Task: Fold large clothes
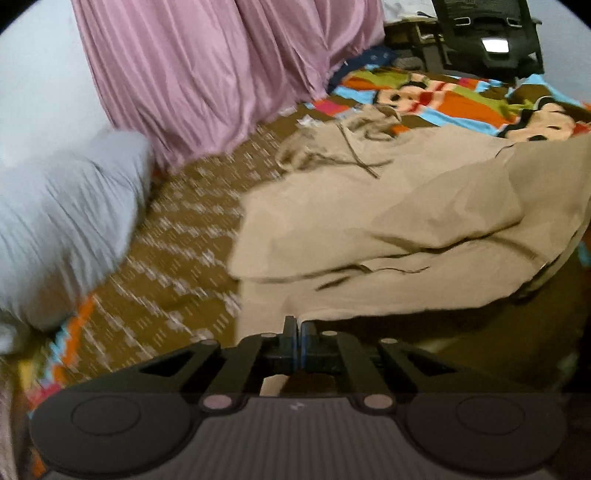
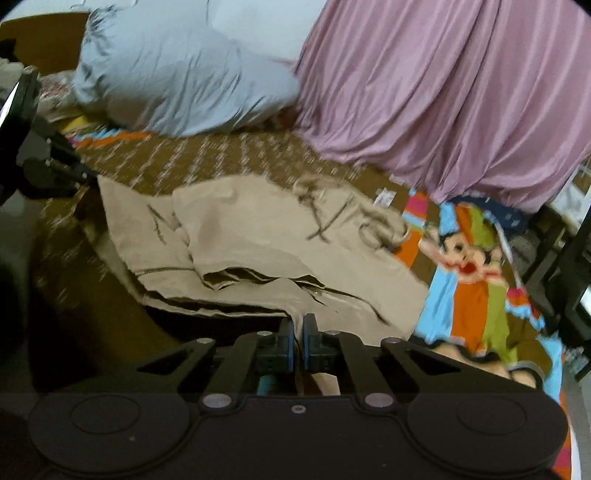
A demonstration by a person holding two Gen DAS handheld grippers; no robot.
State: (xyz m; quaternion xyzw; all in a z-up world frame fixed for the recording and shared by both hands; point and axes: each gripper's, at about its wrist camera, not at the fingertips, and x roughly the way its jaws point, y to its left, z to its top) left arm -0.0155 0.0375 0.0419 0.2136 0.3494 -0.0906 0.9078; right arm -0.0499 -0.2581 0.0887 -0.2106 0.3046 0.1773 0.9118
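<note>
In the left wrist view a grey pillow (image 1: 62, 225) sits far left, a pink curtain (image 1: 207, 74) beside it, then the tan garment (image 1: 388, 229) spread on the patterned bedspread (image 1: 173, 266), its long axis running left to right, drawstring end away from the camera. The left gripper (image 1: 298, 326) is clamped on its near hem. Only this view shows the black chair (image 1: 487, 33). In the right wrist view the left gripper (image 2: 55, 166) appears at the left edge, and the right gripper (image 2: 298, 325) pinches the garment's (image 2: 258, 236) near edge.
</note>
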